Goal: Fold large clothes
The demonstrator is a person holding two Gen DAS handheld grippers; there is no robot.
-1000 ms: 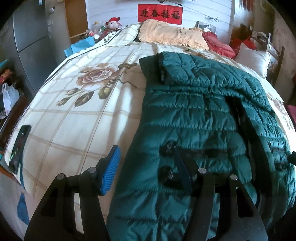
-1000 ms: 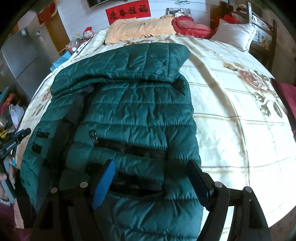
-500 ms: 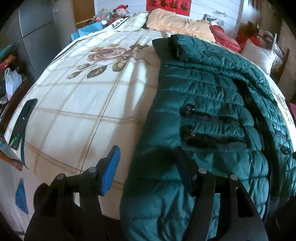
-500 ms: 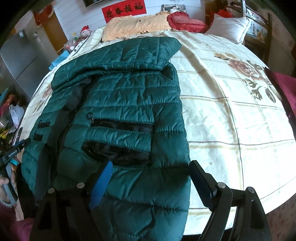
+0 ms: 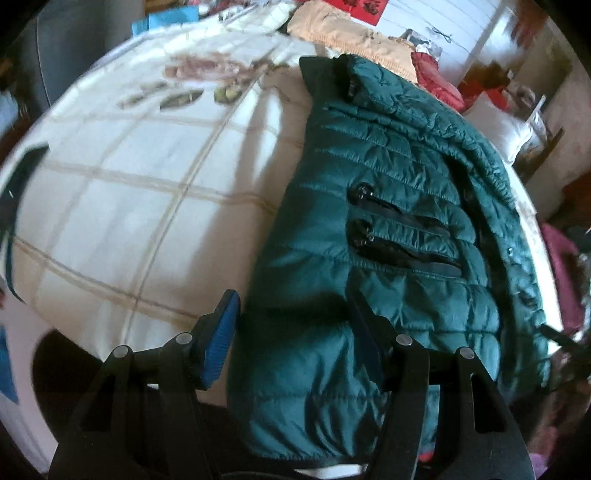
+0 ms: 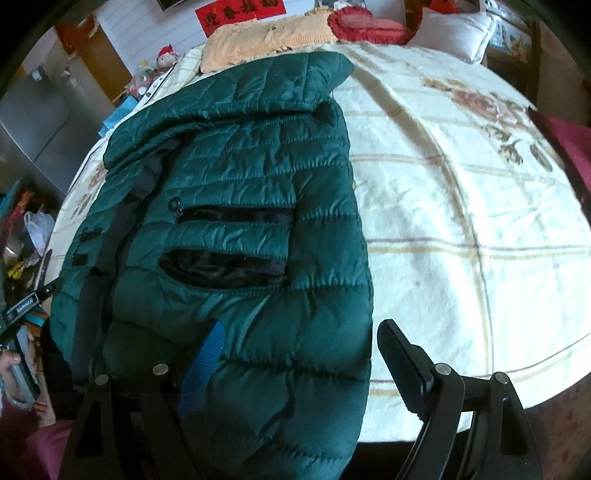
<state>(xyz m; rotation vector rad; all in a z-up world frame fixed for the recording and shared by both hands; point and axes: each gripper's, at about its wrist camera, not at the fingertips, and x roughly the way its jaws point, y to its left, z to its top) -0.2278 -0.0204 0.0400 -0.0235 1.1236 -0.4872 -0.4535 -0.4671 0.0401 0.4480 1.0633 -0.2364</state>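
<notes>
A dark green quilted jacket lies lengthwise on a cream floral bedspread, its hem hanging over the near edge of the bed. It has two black zip pockets on each side. My left gripper is open, its fingers straddling the jacket's left hem corner. In the right wrist view the jacket fills the left half. My right gripper is open, straddling the right hem corner, with the blue pad on the fabric.
Pillows and folded bedding lie at the head of the bed: a peach one, a red one, a white one. A grey cabinet stands left of the bed. Open bedspread lies right of the jacket.
Both grippers have drawn back toward the foot of the bed. The jacket hem now hangs over the bed edge between the open fingers. The left view is blurred from motion.
</notes>
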